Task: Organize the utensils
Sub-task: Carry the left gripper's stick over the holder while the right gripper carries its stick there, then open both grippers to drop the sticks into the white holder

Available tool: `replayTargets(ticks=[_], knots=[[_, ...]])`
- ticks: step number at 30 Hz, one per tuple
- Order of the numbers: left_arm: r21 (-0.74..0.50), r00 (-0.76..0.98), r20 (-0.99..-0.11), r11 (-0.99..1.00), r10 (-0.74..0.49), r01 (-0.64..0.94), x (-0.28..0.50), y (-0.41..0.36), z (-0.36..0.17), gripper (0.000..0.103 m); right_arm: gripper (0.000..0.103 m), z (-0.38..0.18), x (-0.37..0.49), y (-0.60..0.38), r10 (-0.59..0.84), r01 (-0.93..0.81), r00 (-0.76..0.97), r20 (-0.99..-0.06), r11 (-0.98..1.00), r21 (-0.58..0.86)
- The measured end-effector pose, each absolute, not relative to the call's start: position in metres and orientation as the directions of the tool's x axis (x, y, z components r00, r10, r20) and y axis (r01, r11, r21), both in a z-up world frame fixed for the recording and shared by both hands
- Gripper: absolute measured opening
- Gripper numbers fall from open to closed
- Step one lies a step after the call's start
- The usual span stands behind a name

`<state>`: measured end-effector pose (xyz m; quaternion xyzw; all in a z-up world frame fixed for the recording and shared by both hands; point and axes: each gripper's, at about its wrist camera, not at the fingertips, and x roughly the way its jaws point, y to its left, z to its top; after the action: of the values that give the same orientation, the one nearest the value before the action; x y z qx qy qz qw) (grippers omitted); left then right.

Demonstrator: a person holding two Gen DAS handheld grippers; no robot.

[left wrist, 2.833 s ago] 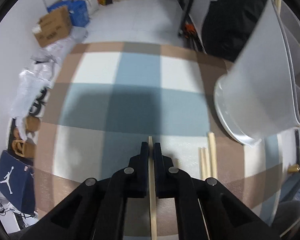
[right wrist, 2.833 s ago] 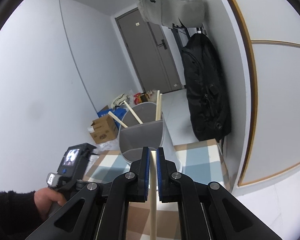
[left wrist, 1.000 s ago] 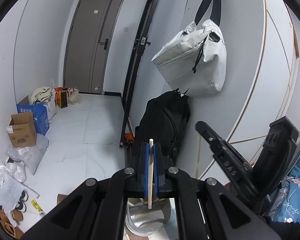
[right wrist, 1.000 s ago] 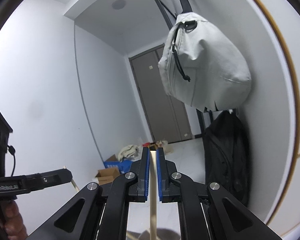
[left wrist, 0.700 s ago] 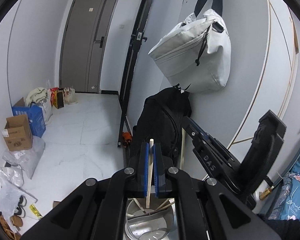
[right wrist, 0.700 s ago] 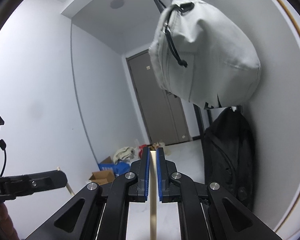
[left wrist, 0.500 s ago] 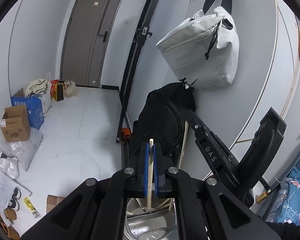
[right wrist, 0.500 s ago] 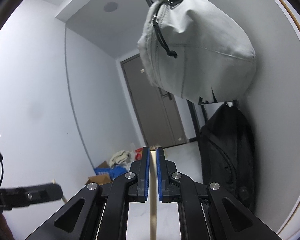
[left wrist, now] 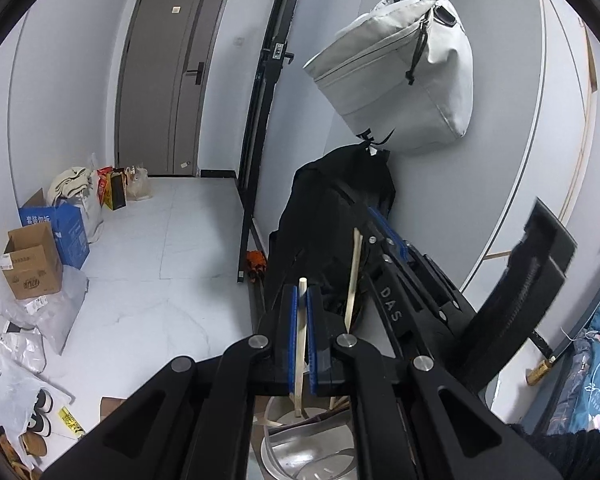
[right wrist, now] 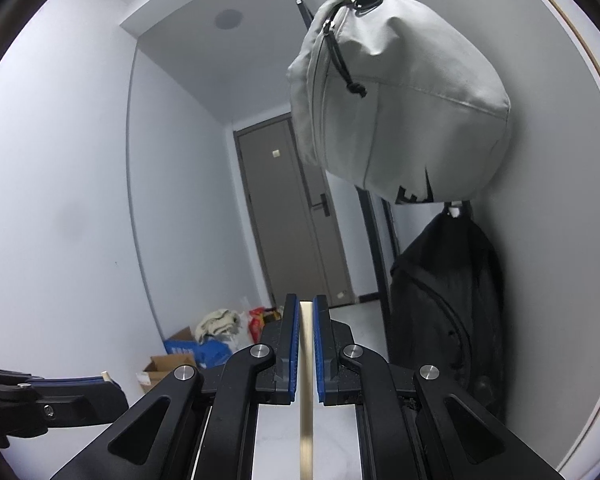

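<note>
Chopstick, left [left wrist: 301, 344]: wooden, upright, pinched between the blue pads of the left tool; top end stands clear above the pads; lower end reaches down to the mouth of the metal holder.
Chopstick, right [right wrist: 306, 380]: wooden, pinched between the blue pads of the right tool; top end level with the pad tips; lower part runs out of the bottom of the right wrist view.
Left tool [left wrist: 301, 340]: pressed together on the left chopstick; positioned directly above the metal holder.
Right tool [right wrist: 306, 344]: pressed together on the right chopstick; in the left wrist view it shows as a black body [left wrist: 404, 288] marked "DAS", close beside the left tool on its right, with its chopstick [left wrist: 353, 280] slanting down toward the holder.
Metal holder [left wrist: 300, 452]: silver, rounded, open top, seen from above at the bottom edge of the left wrist view; other wooden sticks [left wrist: 340, 402] lean inside it.
Grey bag [right wrist: 396, 104]: hangs on the wall, above both tools.
Black backpack [right wrist: 448, 300]: hangs below the grey bag, against the wall.
Door [left wrist: 168, 76]: grey, closed, at the far end of the room.
Floor [left wrist: 172, 240]: white tile; cardboard box [left wrist: 30, 264], blue box [left wrist: 66, 228] and bags along the left wall.
</note>
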<state>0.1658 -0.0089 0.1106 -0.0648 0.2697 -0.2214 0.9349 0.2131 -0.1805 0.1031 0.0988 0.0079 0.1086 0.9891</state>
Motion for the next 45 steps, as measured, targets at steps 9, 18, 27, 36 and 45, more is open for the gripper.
replayTargets(ticks=[9,18,27,36,45], knots=[[-0.272,0.732,-0.492,0.882,-0.471,0.385,0.175,-0.006,0.1,0.0,0.006,0.095,0.214,-0.177,0.231,-0.233,0.972,0.033,0.955,0.186],[-0.286,0.72,-0.5,0.877,-0.481,0.387,0.177,-0.004,0.094,0.0,0.006,0.082,0.207,-0.17,0.245,-0.241,0.97,-0.012,0.96,0.143],[-0.293,0.683,-0.534,0.867,-0.499,0.404,0.181,-0.011,0.078,0.0,0.008,0.079,0.194,-0.181,0.27,-0.253,0.957,-0.103,0.956,0.15],[-0.333,0.604,-0.577,0.834,-0.549,0.44,0.184,-0.018,0.065,0.001,0.009,0.076,0.18,-0.21,0.383,-0.319,0.894,-0.235,0.909,0.267],[-0.407,0.569,-0.589,0.819,-0.574,0.405,0.176,-0.006,0.077,0.034,0.069,0.092,0.147,-0.235,0.424,-0.33,0.872,-0.244,0.878,0.347]])
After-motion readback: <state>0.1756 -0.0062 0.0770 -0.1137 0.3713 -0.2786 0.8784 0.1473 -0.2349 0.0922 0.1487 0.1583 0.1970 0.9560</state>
